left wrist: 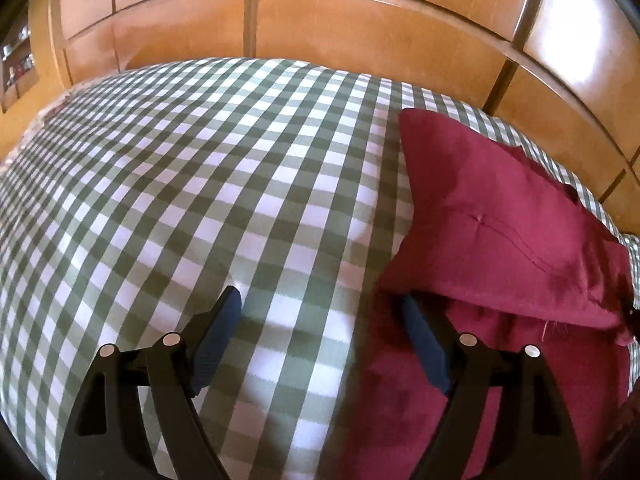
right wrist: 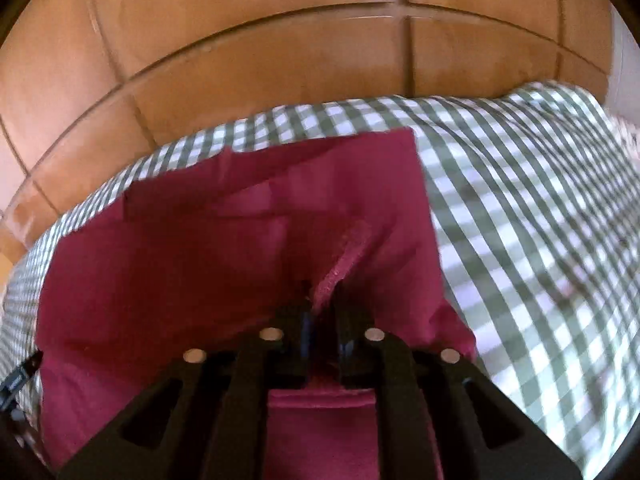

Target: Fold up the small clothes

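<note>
A dark red garment lies partly folded on a green-and-white checked cloth. My left gripper is open and empty, its jaws wide apart, just above the cloth at the garment's left edge; its right finger lies over the red fabric. In the right wrist view the garment fills the middle. My right gripper is shut on a hemmed edge of the garment and lifts it off the cloth.
The checked cloth covers a wide flat surface. Wooden panelled cupboard doors stand right behind it, also in the right wrist view. A small shelf with objects sits at the far left.
</note>
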Motion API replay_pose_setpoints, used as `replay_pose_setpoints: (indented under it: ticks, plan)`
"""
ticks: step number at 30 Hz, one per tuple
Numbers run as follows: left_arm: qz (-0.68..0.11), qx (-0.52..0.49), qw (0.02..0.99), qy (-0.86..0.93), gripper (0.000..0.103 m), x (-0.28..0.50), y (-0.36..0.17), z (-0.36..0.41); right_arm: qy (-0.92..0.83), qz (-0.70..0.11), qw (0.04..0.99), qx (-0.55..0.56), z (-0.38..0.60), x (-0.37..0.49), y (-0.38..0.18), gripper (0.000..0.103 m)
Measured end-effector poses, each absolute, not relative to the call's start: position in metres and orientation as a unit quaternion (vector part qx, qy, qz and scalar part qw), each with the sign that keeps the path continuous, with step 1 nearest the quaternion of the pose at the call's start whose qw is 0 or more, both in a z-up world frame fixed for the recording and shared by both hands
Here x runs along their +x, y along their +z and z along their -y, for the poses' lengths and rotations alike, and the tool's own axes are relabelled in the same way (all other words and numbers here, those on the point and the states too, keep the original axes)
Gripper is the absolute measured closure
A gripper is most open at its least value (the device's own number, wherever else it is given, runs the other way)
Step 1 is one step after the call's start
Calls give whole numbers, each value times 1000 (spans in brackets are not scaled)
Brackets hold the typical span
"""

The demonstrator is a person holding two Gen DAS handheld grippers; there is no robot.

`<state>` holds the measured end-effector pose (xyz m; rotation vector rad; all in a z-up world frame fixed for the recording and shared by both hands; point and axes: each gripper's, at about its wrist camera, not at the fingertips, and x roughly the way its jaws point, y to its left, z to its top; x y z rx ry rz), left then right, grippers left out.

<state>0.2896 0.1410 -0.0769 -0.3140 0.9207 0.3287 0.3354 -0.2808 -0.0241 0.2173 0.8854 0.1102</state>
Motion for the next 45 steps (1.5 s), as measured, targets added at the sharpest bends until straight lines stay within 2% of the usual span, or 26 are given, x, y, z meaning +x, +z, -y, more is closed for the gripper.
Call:
replay_pose_setpoints:
  ticks: [1, 2, 3, 4, 9, 14, 18, 19, 21, 24, 27, 32, 36, 38, 45]
  plan:
    - [-437, -150, 873, 158, 23, 285, -73, -141, 52, -424, 897, 113, 285, 331, -20, 85]
    - [-430, -151, 876, 155, 23, 279, -69, -140, 50, -419, 899, 115, 289, 326, -17, 74]
    - [-415, -153, 885, 147, 23, 271, -62, -140, 47, -414, 902, 117, 294, 321, -12, 58]
    - [-400, -154, 893, 139, 23, 264, -55, -139, 47, -402, 907, 119, 300, 311, -5, 54]
    - [-337, -142, 927, 78, 23, 257, -24, -120, 82, -387, 911, 118, 295, 290, 11, 54]
    - [-340, -115, 933, 7, 23, 290, -22, -81, 114, -403, 902, 104, 263, 301, 9, 53]
    - [-408, -97, 908, 4, 30, 331, -58, -63, 72, -415, 904, 73, 253, 332, -12, 36]
    - [-431, -96, 897, 15, 32, 339, -73, -65, 63, -429, 899, 67, 255, 344, -27, 36]
    - [-419, -91, 903, 14, 32, 337, -77, -62, 71, -421, 902, 68, 254, 345, -37, 34]
    - [-417, -83, 905, 21, 32, 332, -72, -58, 78, -418, 904, 52, 246, 341, -37, 24]
    - [-396, -81, 914, 29, 32, 324, -59, -61, 79, -417, 904, 51, 243, 341, -39, 22]
    - [-356, -73, 931, 36, 25, 341, -35, -61, 77, -417, 904, 45, 240, 343, -39, 20]
    - [-399, -54, 913, 62, 25, 383, -56, -66, 79, -417, 904, 43, 240, 343, -39, 17]
    - [-422, -64, 902, 70, 20, 394, -78, -73, 81, -417, 904, 42, 239, 343, -40, 16]
    - [-383, -75, 917, 78, 20, 353, -48, -69, 83, -417, 904, 42, 238, 343, -39, 15]
